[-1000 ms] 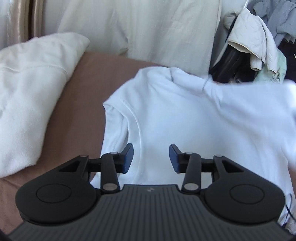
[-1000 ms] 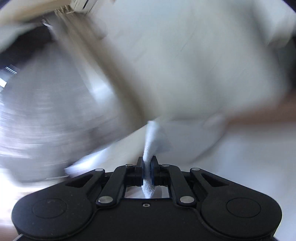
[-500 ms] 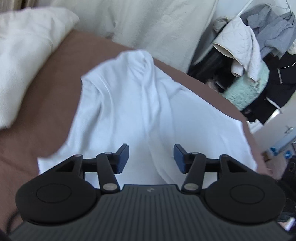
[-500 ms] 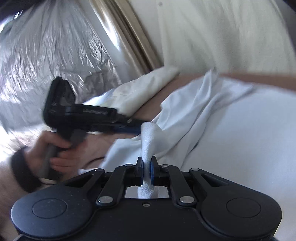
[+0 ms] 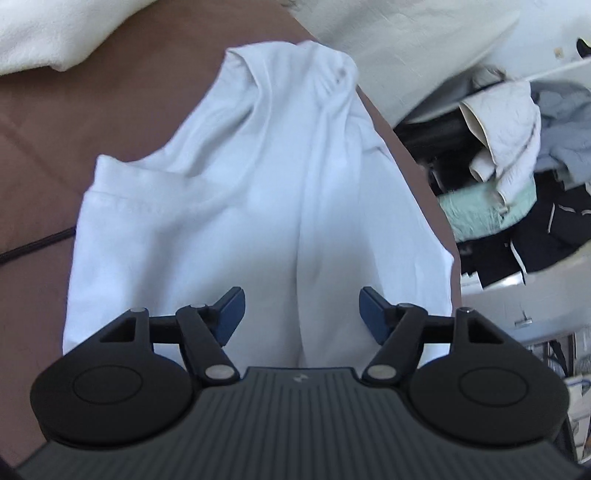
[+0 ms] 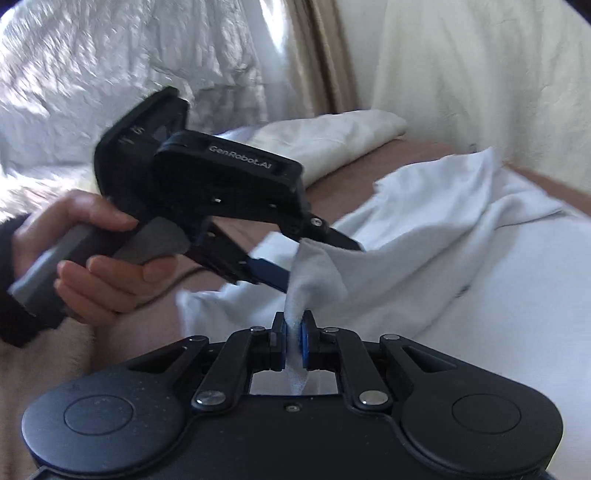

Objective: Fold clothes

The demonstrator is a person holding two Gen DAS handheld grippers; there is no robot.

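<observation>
A white T-shirt [image 5: 258,192] lies rumpled on the brown bed [image 5: 74,122], with a long crease down its middle. My left gripper [image 5: 301,299] hovers over its near end. Its jaws are opening, the blue pads [image 5: 232,306] stand wide apart, and they press on nothing. My right gripper [image 6: 293,325] is shut on a pinch of the white T-shirt [image 6: 443,240], and the cloth rises in a peak from its jaws. In the right wrist view a hand [image 6: 92,258] holds the left gripper [image 6: 321,264], whose fingers reach the lifted fold.
A cream blanket [image 5: 44,33] lies at the bed's far left. A heap of clothes [image 5: 517,147] sits off the bed's right side. A black cable [image 5: 37,243] crosses the bed at left. A pale curtain [image 6: 480,74] and crinkled silvery sheeting [image 6: 110,55] stand behind.
My left gripper's jaws have widened while it rolled and dropped toward the shirt. The right gripper has carried its pinch of cloth across the shirt to beside the left gripper.
</observation>
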